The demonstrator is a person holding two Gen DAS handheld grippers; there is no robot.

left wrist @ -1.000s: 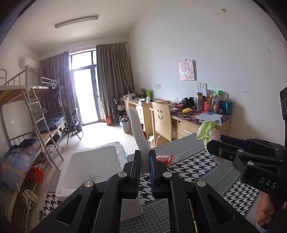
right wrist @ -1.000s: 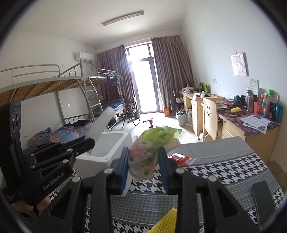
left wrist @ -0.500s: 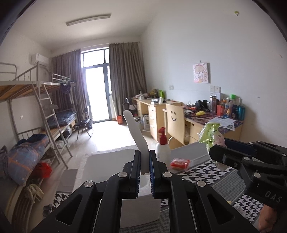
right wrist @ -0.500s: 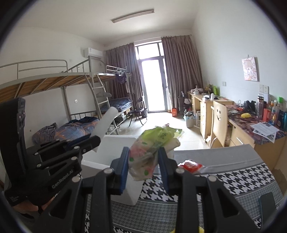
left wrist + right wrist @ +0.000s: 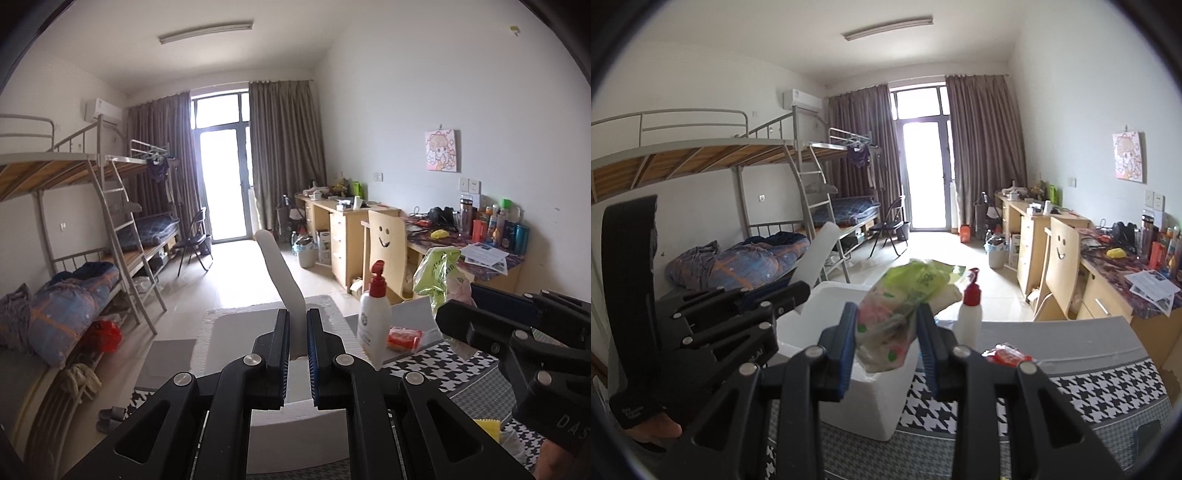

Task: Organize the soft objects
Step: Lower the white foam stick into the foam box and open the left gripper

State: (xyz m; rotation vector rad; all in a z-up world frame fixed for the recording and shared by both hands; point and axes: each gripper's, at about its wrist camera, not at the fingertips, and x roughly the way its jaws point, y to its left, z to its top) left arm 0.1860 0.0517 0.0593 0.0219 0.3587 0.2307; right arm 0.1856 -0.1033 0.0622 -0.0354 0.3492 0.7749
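Daylight is pouring through the glass door (image 5: 925,173) at the far end of a dorm room, with bunk beds (image 5: 738,206) running along one wall and wooden desks (image 5: 343,229) along the other. Up close, a table under a black-and-white checked cloth (image 5: 1089,398) is carrying a white foam box (image 5: 879,391), which is sitting open at the table's edge. Its lid (image 5: 282,273) is standing up on a slant — the left gripper (image 5: 297,354) is pinching it, jaws pressed tight on the white slab. The right gripper (image 5: 888,343) is squeezing a soft green and pink plastic bag (image 5: 897,310) and is holding it in the air, just over the near corner of the box; the bag is bulging out above the blue pads. Beside the box a white pump bottle (image 5: 373,317) with a red top is standing upright, and a small red packet (image 5: 404,338) is lying next to it on a grey board (image 5: 1052,339).
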